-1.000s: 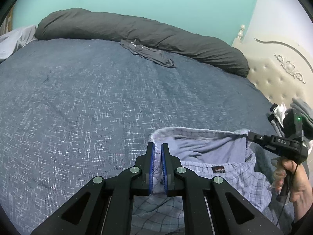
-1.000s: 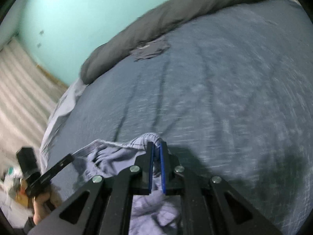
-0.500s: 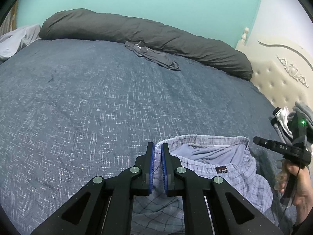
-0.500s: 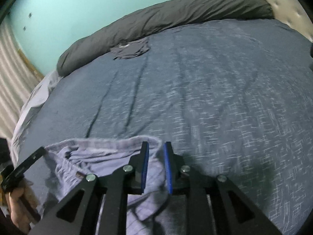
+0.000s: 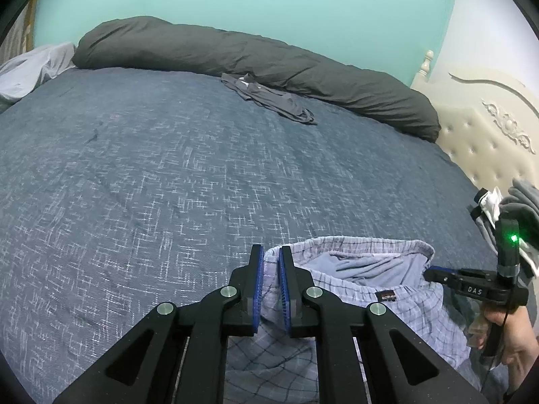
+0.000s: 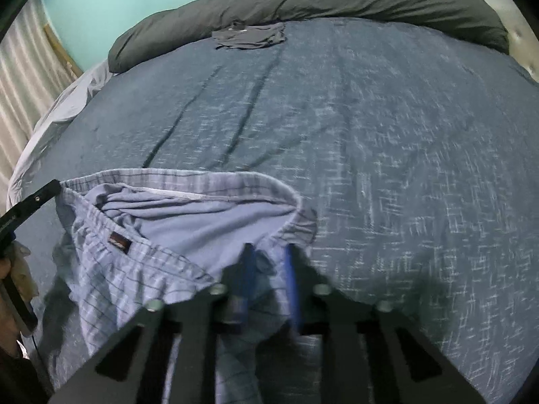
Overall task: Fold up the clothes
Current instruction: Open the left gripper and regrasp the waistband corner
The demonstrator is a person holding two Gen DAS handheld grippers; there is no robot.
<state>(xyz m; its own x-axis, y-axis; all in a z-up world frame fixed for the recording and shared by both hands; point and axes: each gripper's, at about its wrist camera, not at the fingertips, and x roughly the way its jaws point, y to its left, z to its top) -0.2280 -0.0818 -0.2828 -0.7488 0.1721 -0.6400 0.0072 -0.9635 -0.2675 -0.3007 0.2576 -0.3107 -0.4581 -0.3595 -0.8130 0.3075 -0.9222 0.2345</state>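
Light blue checked shorts (image 5: 397, 306) lie on the near part of the bed, waistband toward the far side and gaping, a brown label inside. My left gripper (image 5: 270, 262) is shut on the waistband's left end. In the right wrist view the same shorts (image 6: 188, 222) spread to the left, and my right gripper (image 6: 269, 259) stands open and blurred, its fingers apart around the waistband's right end, cloth loose between them. The right gripper (image 5: 438, 274) also shows at the shorts' right end in the left wrist view, held by a hand (image 5: 512, 340).
The blue quilt (image 5: 188, 175) covers the bed. A long dark grey bolster (image 5: 256, 57) lies along the far edge, with a dark grey garment (image 5: 269, 99) in front of it. A cream headboard (image 5: 495, 141) and several piled clothes (image 5: 518, 208) are at the right. Pale bedding (image 5: 30, 70) sits far left.
My right gripper's fingers have spread apart, letting go of the waistband. The shorts have come down onto the quilt and both grippers have moved slightly. The left stays shut.
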